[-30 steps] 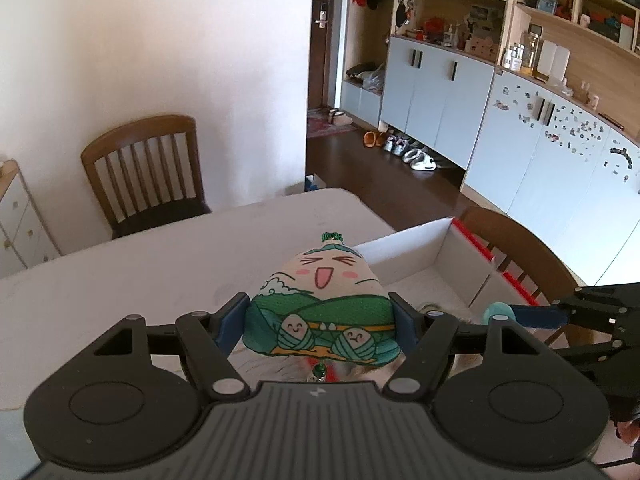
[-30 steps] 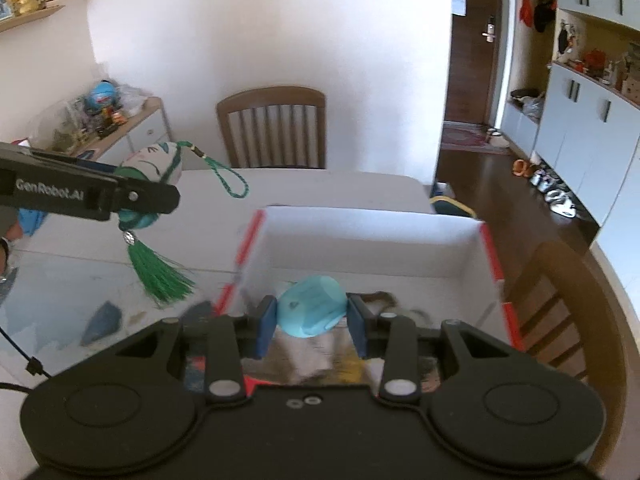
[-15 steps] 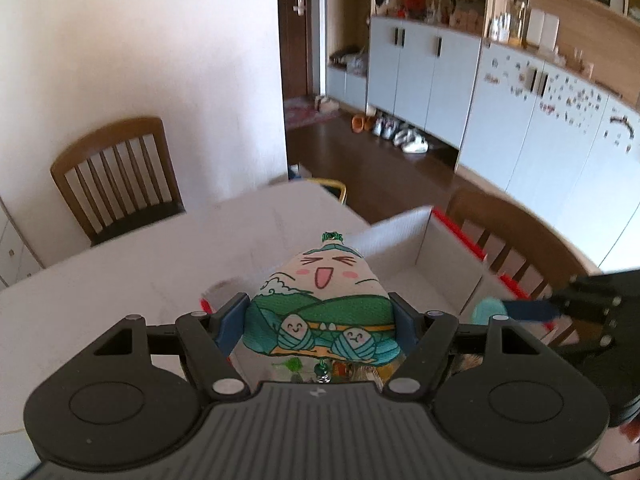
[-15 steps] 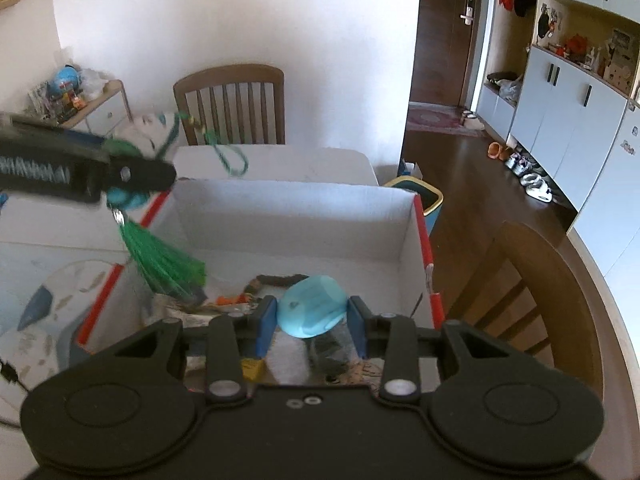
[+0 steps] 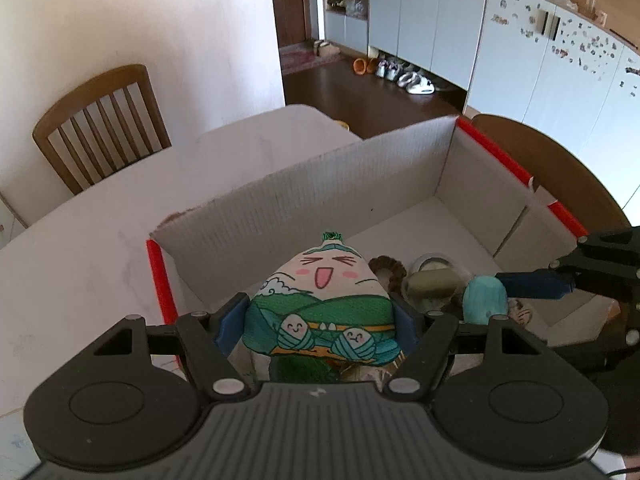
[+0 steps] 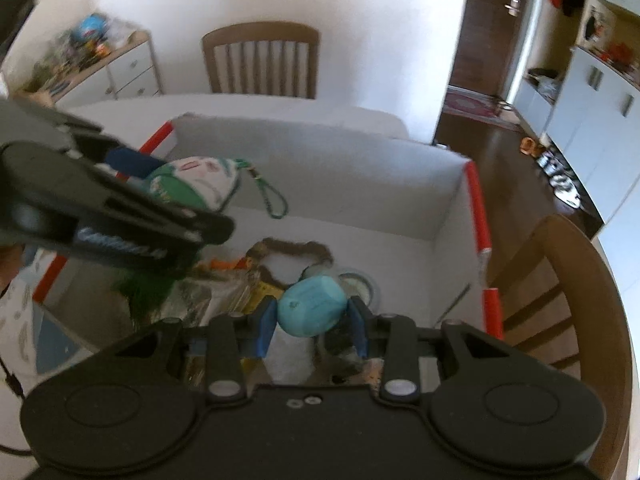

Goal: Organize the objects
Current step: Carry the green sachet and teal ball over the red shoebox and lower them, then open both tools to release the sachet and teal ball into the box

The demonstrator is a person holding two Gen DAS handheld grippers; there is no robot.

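Left wrist: fingers [image 5: 234,322] pinching pouch [image 5: 326,306].

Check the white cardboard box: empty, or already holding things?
Already holding things. The box has a brown loop, a clear round piece and other clutter on its floor.

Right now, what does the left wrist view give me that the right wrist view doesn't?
Left wrist only: the plush's printed face, and shoes by the cabinets.

Right wrist only: the plush's green cord loop, the left gripper from the side, and a cluttered dresser.

Both: the white box with red edges, items already inside, and the teal egg-shaped object in the right gripper, over the box.
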